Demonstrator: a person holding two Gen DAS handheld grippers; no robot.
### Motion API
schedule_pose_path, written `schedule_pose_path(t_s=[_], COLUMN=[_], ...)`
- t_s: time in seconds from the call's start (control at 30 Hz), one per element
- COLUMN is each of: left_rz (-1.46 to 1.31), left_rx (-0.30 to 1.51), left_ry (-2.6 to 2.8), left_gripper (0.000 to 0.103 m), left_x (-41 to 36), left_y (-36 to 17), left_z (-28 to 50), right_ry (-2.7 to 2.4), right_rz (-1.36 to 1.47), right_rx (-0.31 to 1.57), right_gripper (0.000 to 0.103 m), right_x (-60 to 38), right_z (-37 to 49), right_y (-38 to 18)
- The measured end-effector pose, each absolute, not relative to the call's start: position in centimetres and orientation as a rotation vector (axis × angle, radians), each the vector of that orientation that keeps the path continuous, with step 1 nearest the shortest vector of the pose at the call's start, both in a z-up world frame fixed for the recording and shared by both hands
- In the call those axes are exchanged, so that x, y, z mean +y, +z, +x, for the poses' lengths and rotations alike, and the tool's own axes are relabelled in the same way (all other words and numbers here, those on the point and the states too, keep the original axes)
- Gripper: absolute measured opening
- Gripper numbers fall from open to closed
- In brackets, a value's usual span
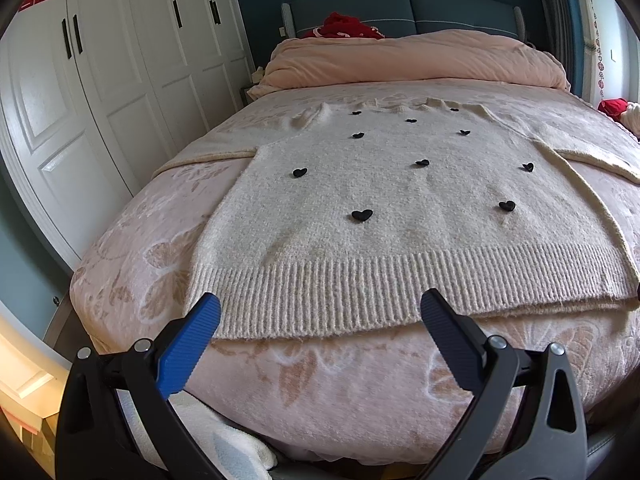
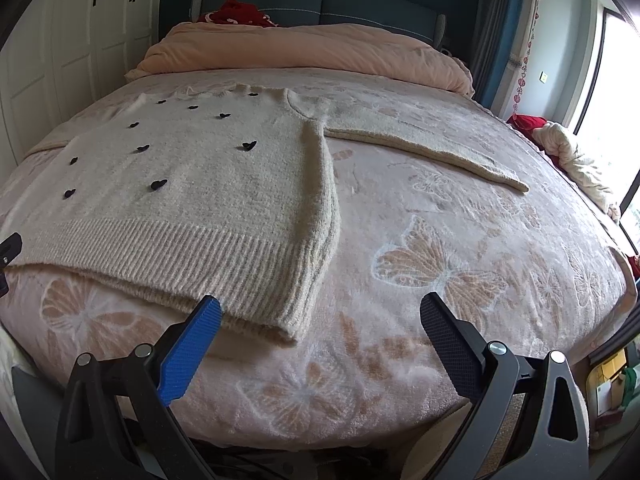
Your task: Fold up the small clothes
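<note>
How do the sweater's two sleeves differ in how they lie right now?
The right sleeve stretches out flat across the blanket, fully in view down to its cuff. The left sleeve also points outward, but only part of it shows, running toward the bed's edge. Both are unfolded, cream knit like the sweater.

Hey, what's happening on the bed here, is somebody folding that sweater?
Not yet. A cream sweater with small black hearts lies face up and spread flat on the butterfly-patterned blanket, one sleeve stretched out sideways. A person holds two grippers at the foot of the bed: the left gripper hovers open at the ribbed hem, and the right gripper hovers open by the hem's corner. Neither grips anything.
</note>
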State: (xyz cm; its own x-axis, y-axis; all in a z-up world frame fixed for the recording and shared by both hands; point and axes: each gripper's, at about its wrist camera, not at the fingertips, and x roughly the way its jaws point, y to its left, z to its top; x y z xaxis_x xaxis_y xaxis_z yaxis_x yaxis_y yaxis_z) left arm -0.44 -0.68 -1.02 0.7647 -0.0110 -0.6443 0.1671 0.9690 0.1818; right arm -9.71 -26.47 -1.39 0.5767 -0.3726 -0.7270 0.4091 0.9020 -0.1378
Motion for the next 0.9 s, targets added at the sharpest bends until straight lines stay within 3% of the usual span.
schedule_pose_path(t_s=[0.9], left_rz=[0.234], left_rx=[0.695], left_ry=[-0.101], left_gripper=[0.098], left_x=[-0.7], left_y=[-1.06], left_z=[-0.55], right_ry=[-0.449], right_rz=[0.045], right_rx=[0.837], right_gripper=[0.098], right_x=[-26.33], right_z=[-9.68], right_y=[-1.46])
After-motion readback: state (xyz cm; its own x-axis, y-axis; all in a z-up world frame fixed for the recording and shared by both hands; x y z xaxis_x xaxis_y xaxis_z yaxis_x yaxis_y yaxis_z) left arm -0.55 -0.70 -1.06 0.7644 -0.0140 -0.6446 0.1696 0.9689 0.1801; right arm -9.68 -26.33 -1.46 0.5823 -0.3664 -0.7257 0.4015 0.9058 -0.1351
